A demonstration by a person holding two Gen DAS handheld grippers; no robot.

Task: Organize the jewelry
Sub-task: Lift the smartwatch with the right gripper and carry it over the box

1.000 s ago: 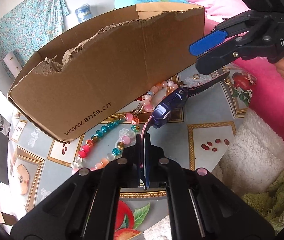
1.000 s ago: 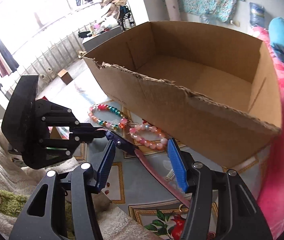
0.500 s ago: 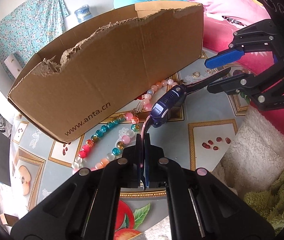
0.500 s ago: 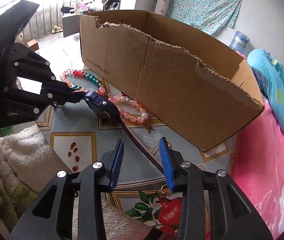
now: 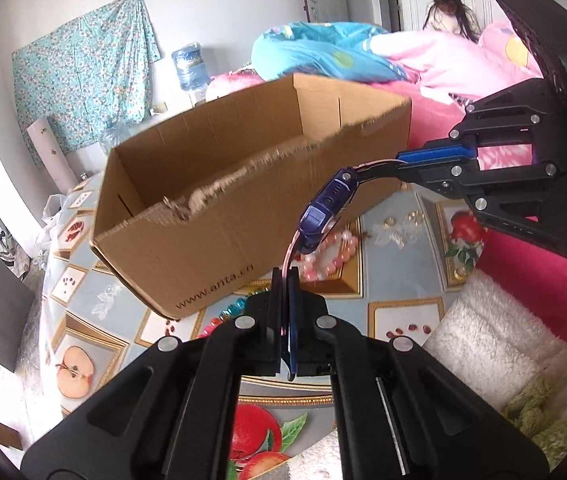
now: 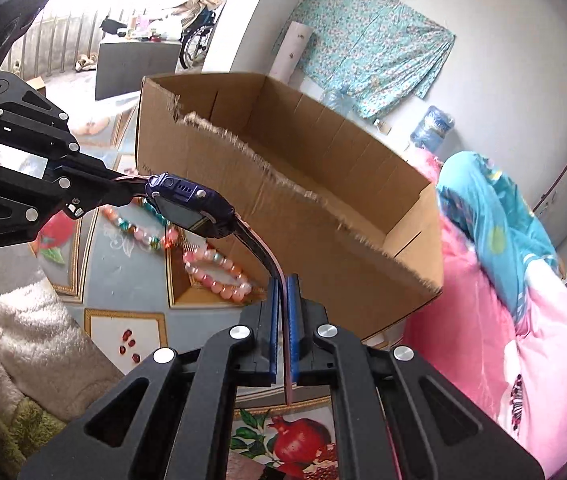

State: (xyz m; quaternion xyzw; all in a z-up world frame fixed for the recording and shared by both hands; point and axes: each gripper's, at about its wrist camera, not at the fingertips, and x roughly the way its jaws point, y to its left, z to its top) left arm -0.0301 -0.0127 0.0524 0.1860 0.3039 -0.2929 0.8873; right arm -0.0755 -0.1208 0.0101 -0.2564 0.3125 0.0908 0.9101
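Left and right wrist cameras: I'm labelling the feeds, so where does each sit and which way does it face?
Left wrist view: rides the left gripper, looking down past the watch at the cardboard box; the right gripper enters opposite.
Right wrist view: rides the right gripper, facing the box's open inside; the left gripper enters at left.
Shared: watch held by both strap ends, box, pink bead bracelet, fruit-print tablecloth.
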